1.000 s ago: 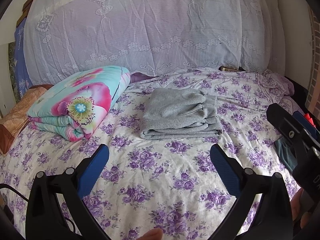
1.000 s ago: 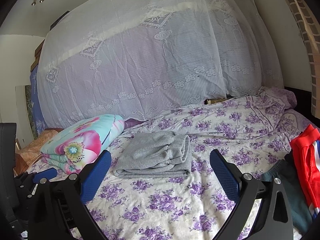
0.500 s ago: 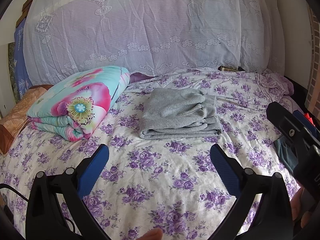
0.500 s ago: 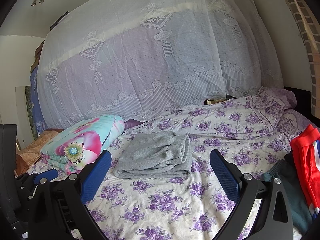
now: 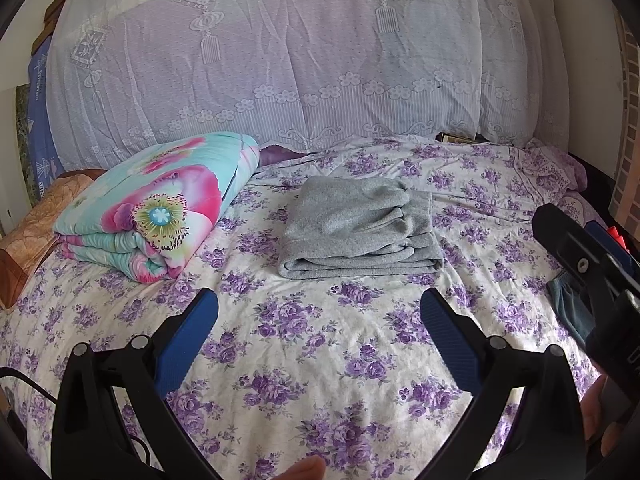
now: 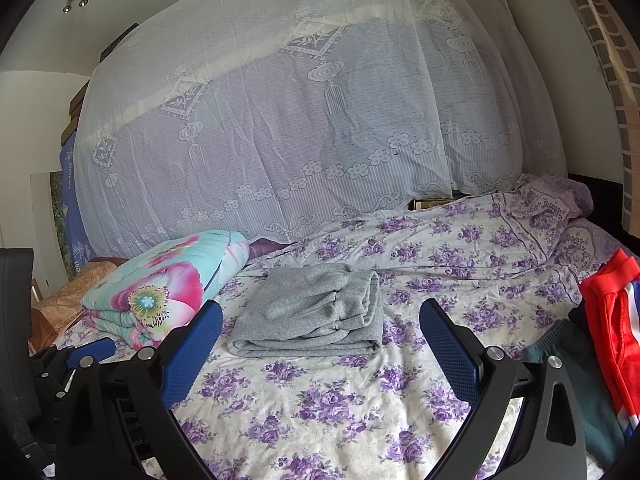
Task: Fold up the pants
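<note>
Grey pants [image 5: 358,226] lie folded in a flat stack on the purple-flowered bed sheet [image 5: 320,360], near the middle of the bed. They also show in the right wrist view [image 6: 310,314]. My left gripper [image 5: 319,316] is open and empty, held above the sheet short of the pants. My right gripper [image 6: 321,324] is open and empty, also short of the pants. The right gripper's body shows at the right edge of the left wrist view [image 5: 588,268].
A folded floral quilt [image 5: 156,208] lies left of the pants. A white lace net [image 5: 280,60] hangs behind the bed. A red garment [image 6: 612,320] and a dark green one [image 6: 592,392] lie at the right. A brown pillow [image 5: 28,232] is far left.
</note>
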`<action>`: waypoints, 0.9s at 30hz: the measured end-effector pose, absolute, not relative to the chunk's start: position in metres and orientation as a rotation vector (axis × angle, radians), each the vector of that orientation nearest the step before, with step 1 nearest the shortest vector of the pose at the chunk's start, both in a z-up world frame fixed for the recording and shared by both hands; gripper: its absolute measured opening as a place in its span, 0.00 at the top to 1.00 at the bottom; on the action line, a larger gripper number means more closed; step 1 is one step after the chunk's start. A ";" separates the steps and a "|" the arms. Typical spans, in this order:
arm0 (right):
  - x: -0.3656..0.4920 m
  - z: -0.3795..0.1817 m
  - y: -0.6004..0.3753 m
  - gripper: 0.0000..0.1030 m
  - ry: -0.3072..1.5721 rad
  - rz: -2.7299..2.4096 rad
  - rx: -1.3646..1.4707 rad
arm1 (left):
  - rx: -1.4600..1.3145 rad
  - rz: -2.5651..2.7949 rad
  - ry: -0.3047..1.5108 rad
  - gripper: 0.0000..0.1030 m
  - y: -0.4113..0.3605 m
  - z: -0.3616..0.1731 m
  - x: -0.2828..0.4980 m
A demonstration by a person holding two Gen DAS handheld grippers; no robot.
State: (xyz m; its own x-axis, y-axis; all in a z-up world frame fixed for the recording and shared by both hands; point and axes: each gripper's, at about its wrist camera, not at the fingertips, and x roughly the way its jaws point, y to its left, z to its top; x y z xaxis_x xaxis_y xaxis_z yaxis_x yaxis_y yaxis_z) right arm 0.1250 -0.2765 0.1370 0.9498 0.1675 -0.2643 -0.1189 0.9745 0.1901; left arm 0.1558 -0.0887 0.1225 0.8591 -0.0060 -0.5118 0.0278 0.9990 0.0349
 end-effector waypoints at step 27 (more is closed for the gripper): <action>0.125 0.136 -0.276 0.04 0.288 0.150 0.180 | 0.044 -0.017 0.540 0.04 -0.092 0.121 0.155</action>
State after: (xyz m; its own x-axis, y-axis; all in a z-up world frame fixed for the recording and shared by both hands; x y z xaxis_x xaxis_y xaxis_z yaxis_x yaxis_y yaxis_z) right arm 0.1252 -0.2759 0.1356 0.9478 0.1719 -0.2686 -0.1205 0.9729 0.1975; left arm 0.1550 -0.0923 0.1213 0.8578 -0.0046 -0.5140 0.0275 0.9989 0.0371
